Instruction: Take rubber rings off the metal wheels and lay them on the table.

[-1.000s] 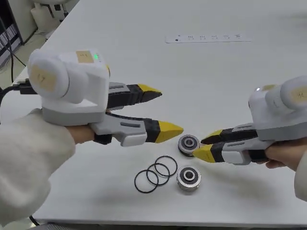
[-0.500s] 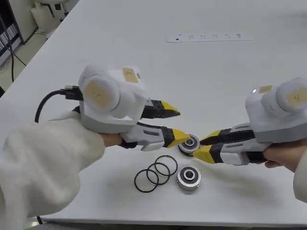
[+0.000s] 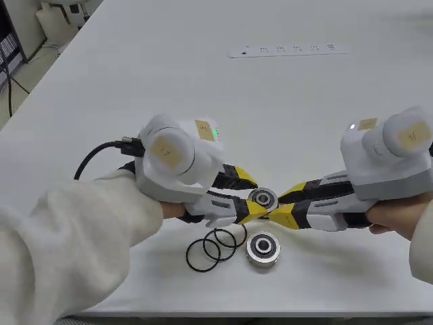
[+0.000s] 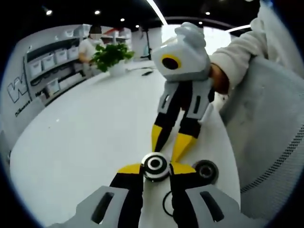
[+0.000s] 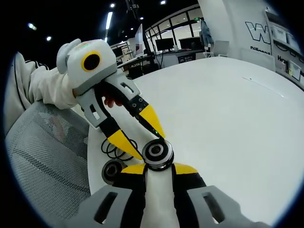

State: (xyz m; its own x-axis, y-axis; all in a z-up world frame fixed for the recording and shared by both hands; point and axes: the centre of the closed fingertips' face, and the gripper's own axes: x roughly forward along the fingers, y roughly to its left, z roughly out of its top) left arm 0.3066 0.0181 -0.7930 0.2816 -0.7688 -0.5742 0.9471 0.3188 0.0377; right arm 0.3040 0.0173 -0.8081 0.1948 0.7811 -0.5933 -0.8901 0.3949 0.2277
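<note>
At the near edge of the table [image 3: 203,81], the left gripper [image 3: 245,195] and the right gripper [image 3: 287,203] both clamp their jaws on one metal wheel [image 3: 262,198]; an uneven pull may let it slip and roll away.

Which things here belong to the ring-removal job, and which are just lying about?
Job in hand: left tool, right tool, wheel between them, second wheel, loose rings beside it.
Lying about: power strip far up the table, potted plant.

Loose rings [image 3: 215,248] and a wheel [image 3: 262,248] crowd the near side; far table [image 3: 304,101] open.
</note>
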